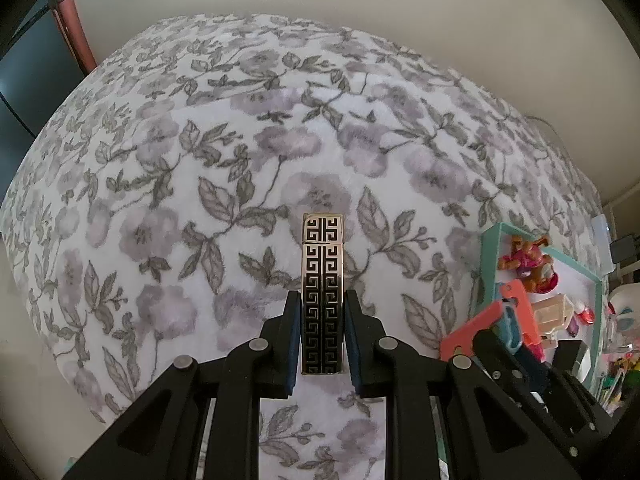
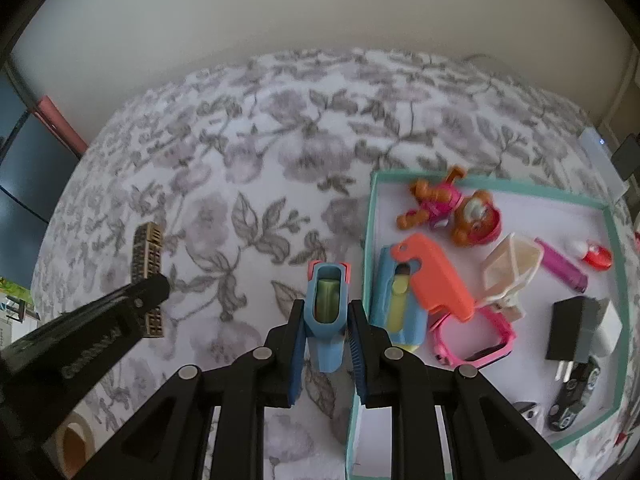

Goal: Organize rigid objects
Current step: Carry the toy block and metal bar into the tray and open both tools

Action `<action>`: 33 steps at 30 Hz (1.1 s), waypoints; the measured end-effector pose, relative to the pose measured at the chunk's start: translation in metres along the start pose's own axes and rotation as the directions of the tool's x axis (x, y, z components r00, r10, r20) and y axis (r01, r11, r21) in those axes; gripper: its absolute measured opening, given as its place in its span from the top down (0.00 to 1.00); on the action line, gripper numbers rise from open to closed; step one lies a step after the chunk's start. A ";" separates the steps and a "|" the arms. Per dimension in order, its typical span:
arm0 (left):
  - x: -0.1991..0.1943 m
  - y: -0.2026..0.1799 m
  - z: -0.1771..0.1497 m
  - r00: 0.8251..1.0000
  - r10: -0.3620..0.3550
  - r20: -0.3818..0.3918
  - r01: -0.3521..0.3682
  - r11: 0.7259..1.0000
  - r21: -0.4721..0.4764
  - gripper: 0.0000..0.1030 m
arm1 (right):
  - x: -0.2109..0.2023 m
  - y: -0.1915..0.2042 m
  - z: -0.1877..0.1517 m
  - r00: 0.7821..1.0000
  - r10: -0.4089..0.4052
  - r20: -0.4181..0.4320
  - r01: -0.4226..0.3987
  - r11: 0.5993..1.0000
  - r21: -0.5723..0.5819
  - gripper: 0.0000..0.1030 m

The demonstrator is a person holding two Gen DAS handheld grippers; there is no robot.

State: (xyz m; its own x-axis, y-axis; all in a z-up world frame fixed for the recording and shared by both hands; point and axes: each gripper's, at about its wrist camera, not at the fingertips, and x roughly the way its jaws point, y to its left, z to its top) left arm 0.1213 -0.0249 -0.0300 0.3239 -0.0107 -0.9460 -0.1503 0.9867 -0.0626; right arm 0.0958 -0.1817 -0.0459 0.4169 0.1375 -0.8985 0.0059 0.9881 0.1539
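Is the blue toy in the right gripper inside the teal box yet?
Out: the blue toy sits left of the teal box wall, over the floral blanket.

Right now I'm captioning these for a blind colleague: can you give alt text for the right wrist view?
The right gripper is shut on a small blue toy above a floral bedspread. To its right, a teal-rimmed tray holds toys and a black charger; at left, the left gripper holds a patterned bar.

Upright key-patterned lighter [image 1: 322, 292] and blue toy [image 2: 326, 316], each above floral blanket [image 1: 180, 200].
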 end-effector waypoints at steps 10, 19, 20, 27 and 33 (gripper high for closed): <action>-0.029 -0.019 -0.002 0.996 -0.032 0.079 0.029 0.999 0.042 0.79 | -0.052 -0.017 0.006 0.993 -0.013 0.114 0.009 0.999 0.038 0.79; -0.043 -0.065 -0.026 0.992 -0.090 0.093 0.075 0.985 0.155 0.79 | -0.080 -0.058 -0.006 0.986 -0.112 0.127 0.099 0.990 0.104 0.79; -0.043 -0.072 -0.030 0.991 -0.096 0.089 0.079 0.982 0.171 0.79 | -0.082 -0.064 -0.008 0.984 -0.128 0.125 0.114 0.987 0.112 0.79; -0.044 -0.108 -0.052 0.990 -0.124 0.069 0.102 0.961 0.258 0.79 | -0.095 -0.101 -0.021 0.977 -0.179 0.118 0.158 0.972 0.173 0.79; -0.034 -0.132 -0.070 0.992 -0.123 0.025 0.108 0.940 0.323 0.79 | -0.088 -0.126 -0.030 0.976 -0.203 0.074 0.183 0.960 0.213 0.79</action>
State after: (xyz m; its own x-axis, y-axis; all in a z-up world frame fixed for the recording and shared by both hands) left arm 0.0645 -0.1660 -0.0117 0.3631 -0.1276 -0.9230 0.1957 0.9789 -0.0583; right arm 0.0312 -0.3167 0.0017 0.4735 -0.0715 -0.8779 0.2757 0.9586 0.0707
